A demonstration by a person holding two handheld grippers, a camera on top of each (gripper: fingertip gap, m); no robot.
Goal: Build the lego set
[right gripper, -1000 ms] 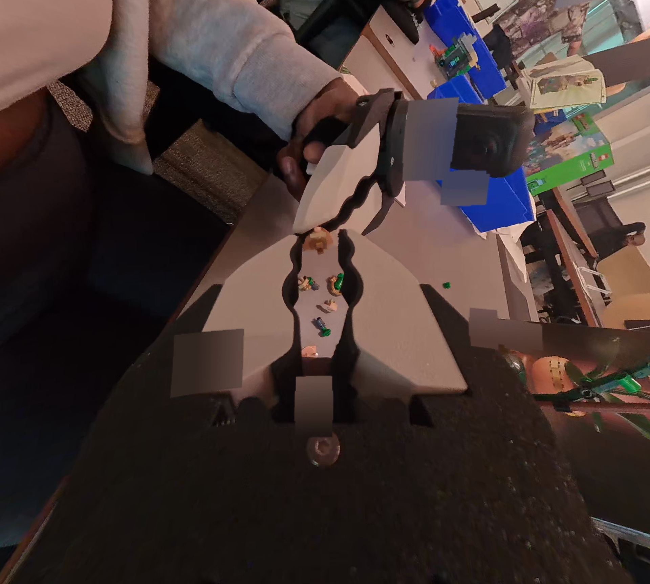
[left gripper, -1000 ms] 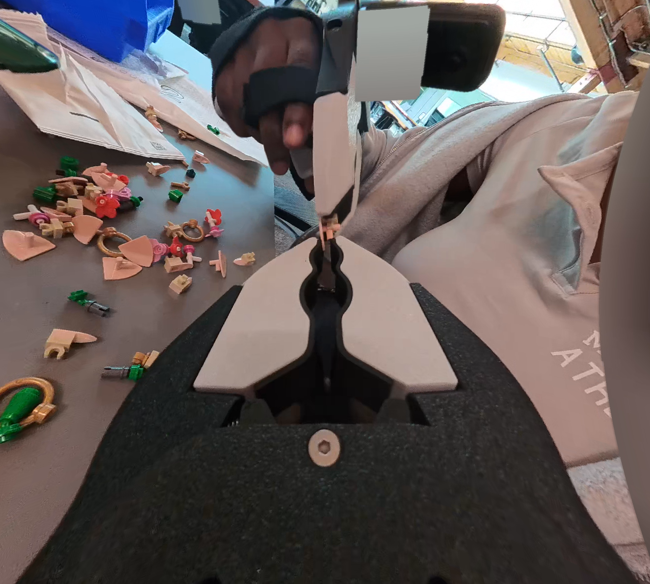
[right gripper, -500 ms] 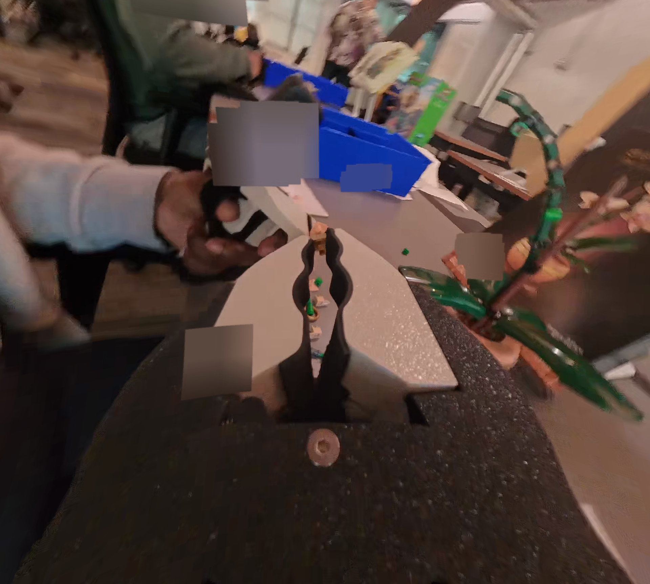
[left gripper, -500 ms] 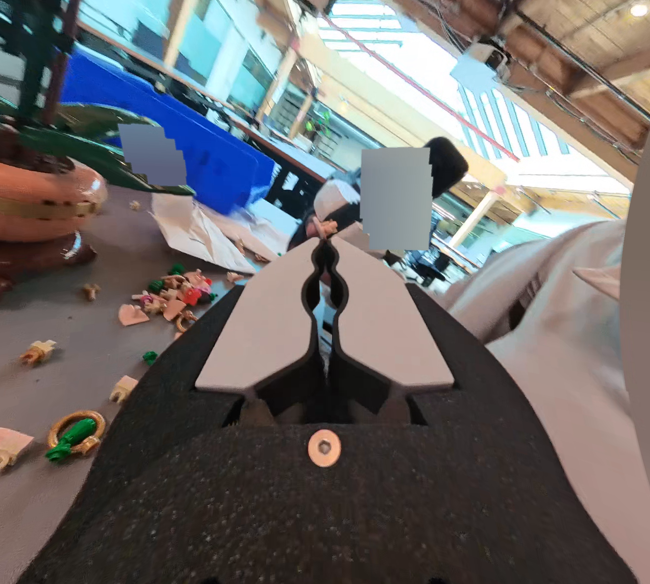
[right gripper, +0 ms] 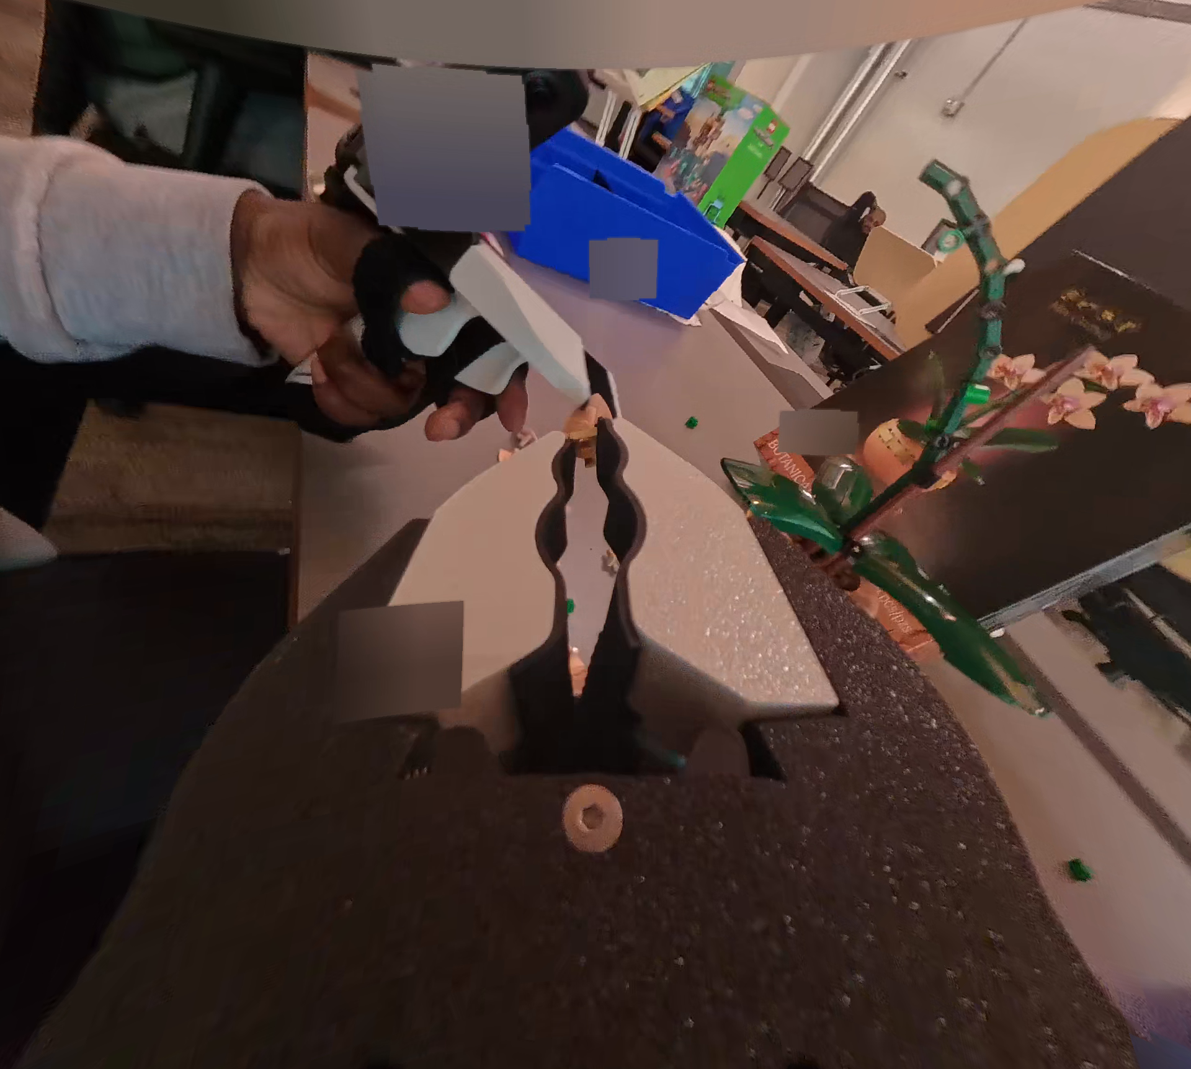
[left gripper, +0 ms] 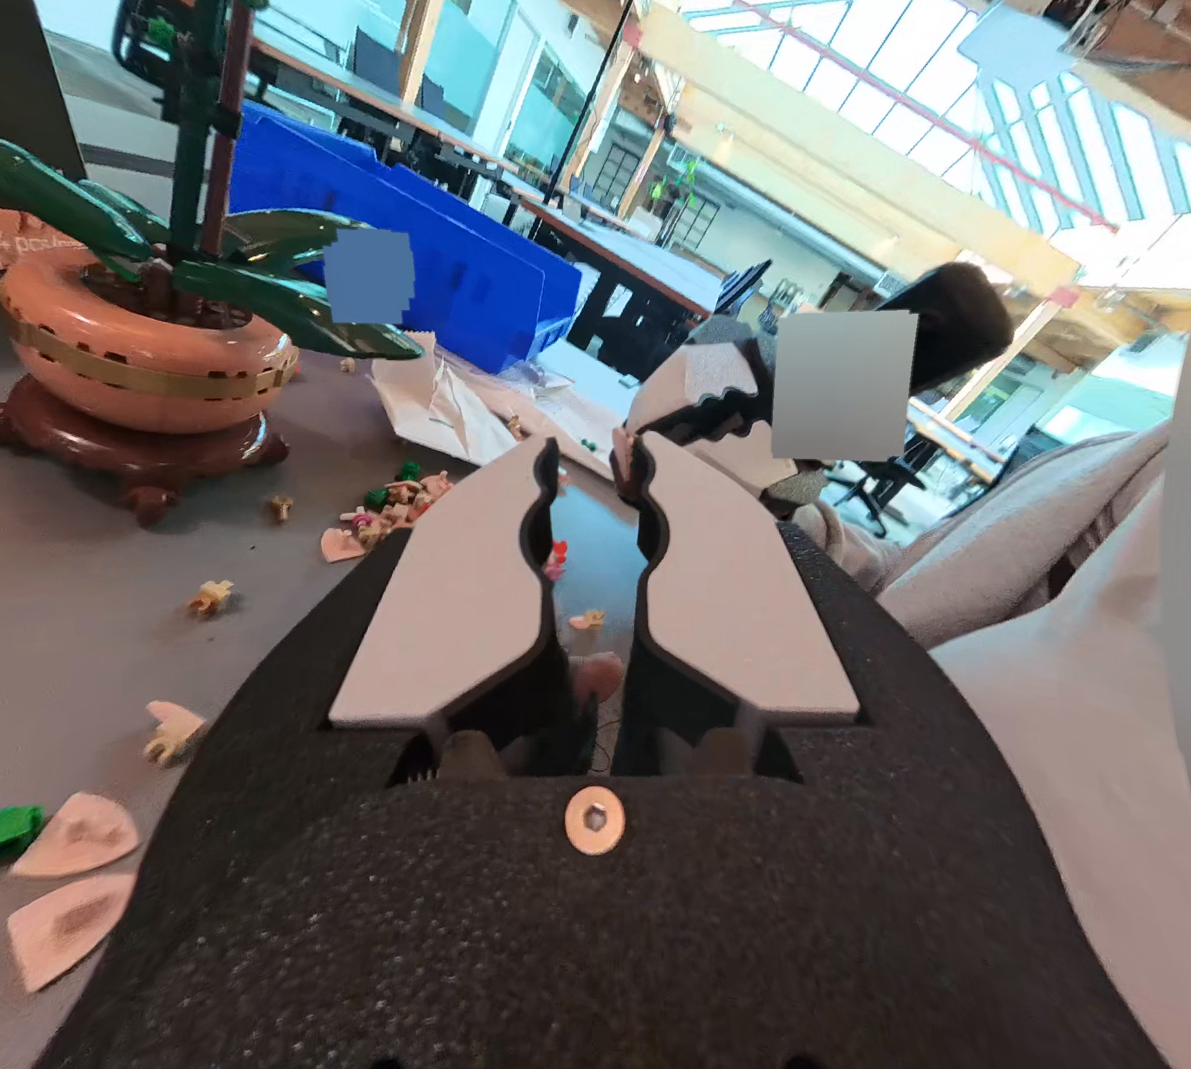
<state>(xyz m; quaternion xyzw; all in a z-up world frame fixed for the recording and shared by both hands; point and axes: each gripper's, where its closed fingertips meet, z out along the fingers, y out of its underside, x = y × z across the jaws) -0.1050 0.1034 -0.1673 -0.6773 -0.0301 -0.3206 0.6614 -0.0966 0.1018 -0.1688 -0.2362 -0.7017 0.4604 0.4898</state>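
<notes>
The right gripper [right gripper: 590,436] pinches a small tan piece [right gripper: 585,434] at the very tips of its jaws; the piece has a knobby shape and a golden-tan colour. The left gripper [left gripper: 593,448] has its jaws apart, with a clear gap between them through which the table [left gripper: 96,600] shows. In the left wrist view the piece shows pale pink [left gripper: 622,448] against the inner edge of one left finger, held there by the right gripper's tips, so the two grippers meet tip to tip above the table.

A hand [right gripper: 335,329] in a pale sleeve grips the left gripper's handle, one finger through a black strap, and tilts the tool downward toward the piece.

Loose pieces [left gripper: 387,506] in pink, tan and green lie scattered on the table just beyond the left gripper, and pale petals [left gripper: 71,845] lie nearer to the camera. The built plant in a pink pot [left gripper: 135,355] stands well apart at the far left, with a blue bin [left gripper: 451,265] and white paper bags [left gripper: 451,413] behind. The table edge runs near the person's body.
</notes>
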